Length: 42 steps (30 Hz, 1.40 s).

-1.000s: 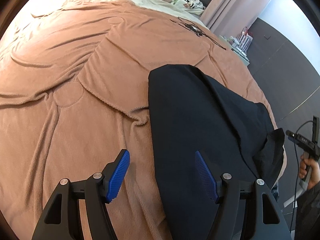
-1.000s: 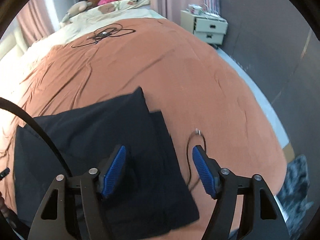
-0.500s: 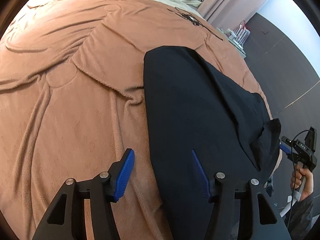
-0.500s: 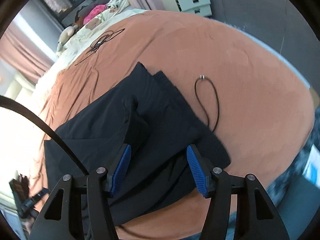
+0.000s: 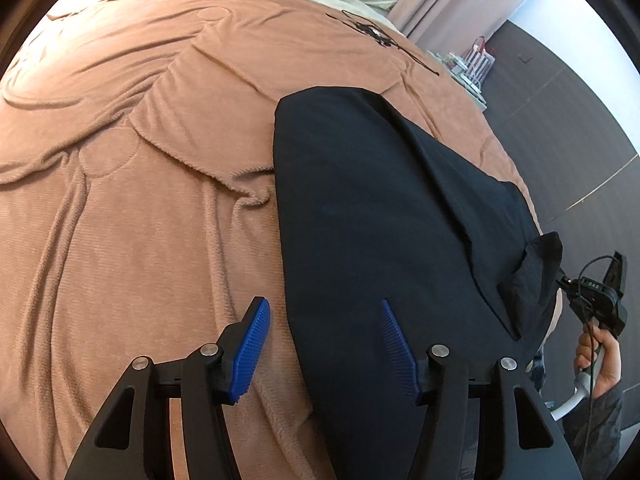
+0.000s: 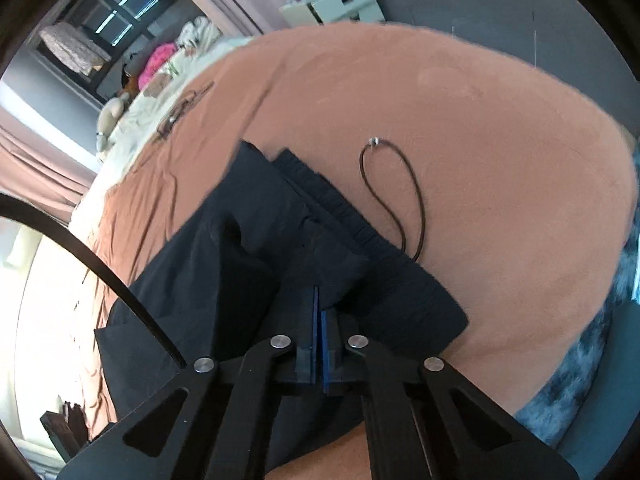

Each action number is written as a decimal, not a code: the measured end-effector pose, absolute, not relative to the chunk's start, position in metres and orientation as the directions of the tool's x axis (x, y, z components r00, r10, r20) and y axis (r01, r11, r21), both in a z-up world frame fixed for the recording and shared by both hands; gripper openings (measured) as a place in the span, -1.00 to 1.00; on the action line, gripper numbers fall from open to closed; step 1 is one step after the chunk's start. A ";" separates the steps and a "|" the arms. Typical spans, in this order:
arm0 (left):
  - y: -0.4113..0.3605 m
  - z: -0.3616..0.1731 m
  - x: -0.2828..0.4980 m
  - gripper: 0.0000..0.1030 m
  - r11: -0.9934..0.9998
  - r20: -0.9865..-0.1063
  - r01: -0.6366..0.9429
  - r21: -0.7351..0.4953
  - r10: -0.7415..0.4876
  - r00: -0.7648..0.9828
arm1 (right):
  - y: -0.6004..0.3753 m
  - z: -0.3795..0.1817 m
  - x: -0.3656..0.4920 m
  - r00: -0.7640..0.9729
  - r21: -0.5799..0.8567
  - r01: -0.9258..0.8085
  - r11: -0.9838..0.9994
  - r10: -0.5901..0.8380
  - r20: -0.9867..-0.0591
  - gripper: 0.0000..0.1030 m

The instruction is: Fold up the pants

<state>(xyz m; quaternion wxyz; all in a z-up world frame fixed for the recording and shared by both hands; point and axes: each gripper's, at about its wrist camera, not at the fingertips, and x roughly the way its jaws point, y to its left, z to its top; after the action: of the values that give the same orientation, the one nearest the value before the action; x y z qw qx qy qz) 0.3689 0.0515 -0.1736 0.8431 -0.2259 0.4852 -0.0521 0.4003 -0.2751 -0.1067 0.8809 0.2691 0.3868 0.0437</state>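
Black pants (image 5: pixel 380 200) lie folded lengthwise on a brown blanket (image 5: pixel 140 160) on the bed. My left gripper (image 5: pixel 324 344) is open, its blue pads straddling the pants' left edge near the bottom. In the right wrist view the pants (image 6: pixel 240 248) spread away from my right gripper (image 6: pixel 321 312), which is shut on a raised fold of the black fabric near the waistband (image 6: pixel 360 232). The right gripper also shows in the left wrist view (image 5: pixel 596 296), pinching a lifted corner of the pants at the bed's right side.
A dark cord loop (image 6: pixel 400 200) lies on the blanket beside the waistband. A cable tangle (image 5: pixel 376 34) lies further up the bed. Pillows and soft toys (image 6: pixel 160 64) sit at the head. A nightstand (image 6: pixel 340 4) stands beyond the bed. A grey rug (image 6: pixel 592 360) lies off the bed edge.
My right gripper has closed on a fold of the pants near the waistband and lifted it. My left gripper moved slightly forward along the pants' left edge, still open.
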 end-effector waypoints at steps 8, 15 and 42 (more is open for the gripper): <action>0.044 -0.176 0.364 0.16 0.898 -0.796 -0.103 -0.427 -0.320 0.513 | -0.289 -0.098 0.360 0.740 0.506 0.139 0.851 0.250 -0.624 -1.00; 0.044 -0.178 0.362 0.12 0.903 -0.810 -0.103 -0.417 -0.318 0.493 | -0.259 -0.103 0.359 0.750 0.459 0.203 0.865 0.164 -0.640 -1.00; 0.052 -0.169 0.362 0.12 0.899 -0.794 -0.103 -0.426 -0.317 0.519 | -0.183 -0.050 0.432 0.697 0.103 -0.025 0.994 0.092 -0.711 -0.04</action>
<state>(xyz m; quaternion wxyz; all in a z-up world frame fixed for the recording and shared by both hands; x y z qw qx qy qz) 0.3622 0.0519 -0.1688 0.8443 -0.2158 0.4864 -0.0635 0.4318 -0.1828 -0.0496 0.9201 0.0428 0.3879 0.0317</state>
